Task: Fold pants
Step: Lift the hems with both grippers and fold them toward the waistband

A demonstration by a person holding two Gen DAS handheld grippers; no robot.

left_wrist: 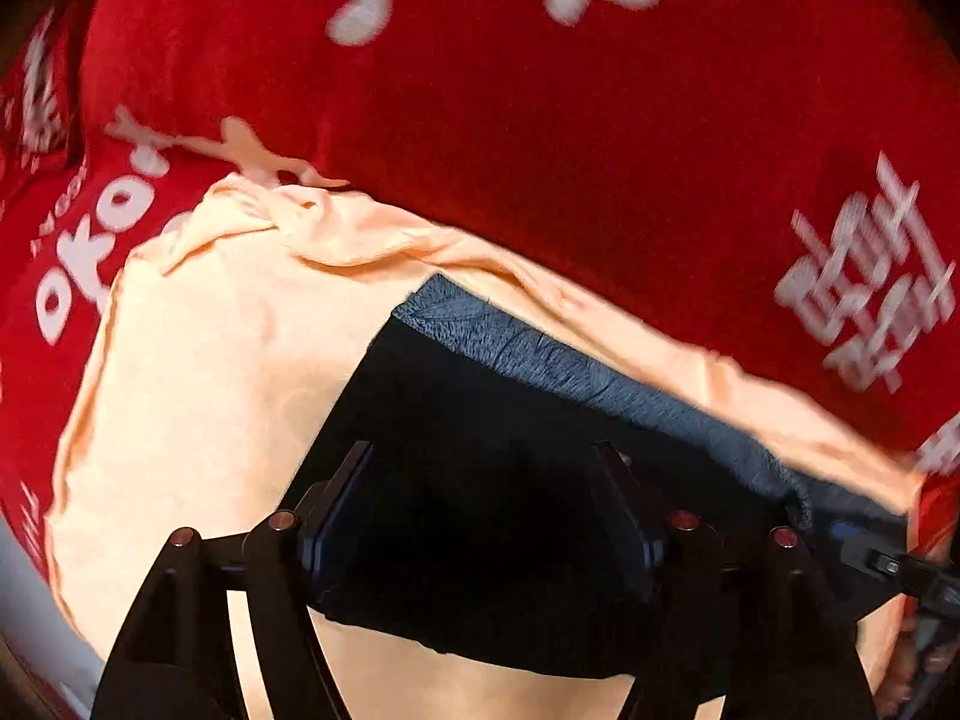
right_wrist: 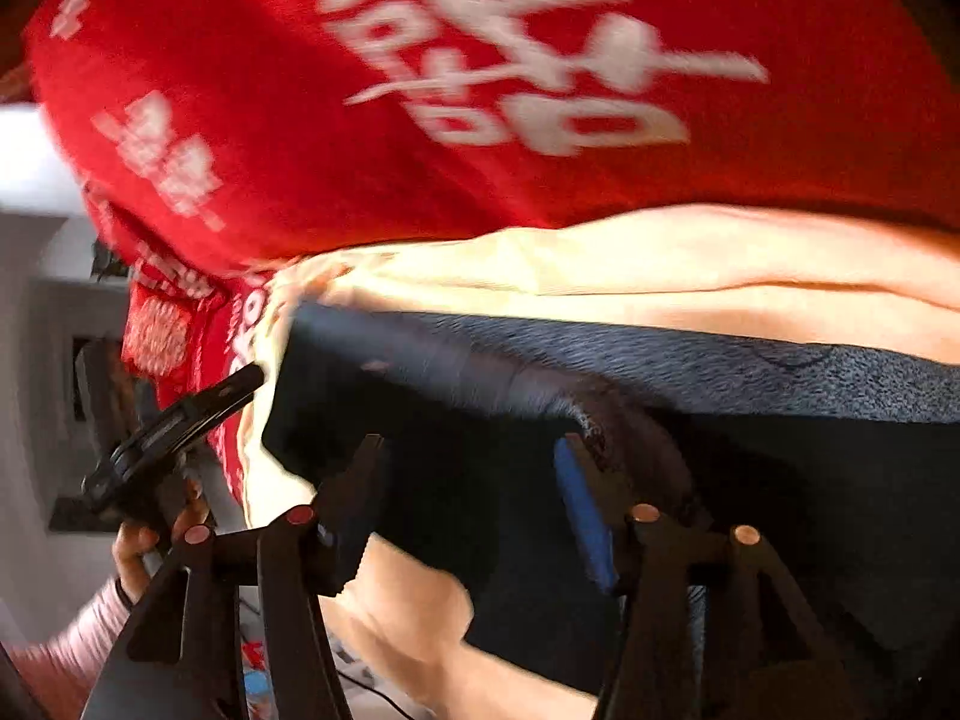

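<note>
Left wrist view: both tongs (left_wrist: 480, 516) (right_wrist: 474, 510) gape, dark pants (left_wrist: 480, 420) between but ungripped. Risk: closing shallow grabs the peach cloth (left_wrist: 210, 390) too, dragging it along.

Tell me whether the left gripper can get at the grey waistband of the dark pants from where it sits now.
Probably yes. The left gripper is open over the dark pants, and the grey waistband lies just ahead of its fingertips with nothing between. The right gripper is off to the side, not blocking.
</note>
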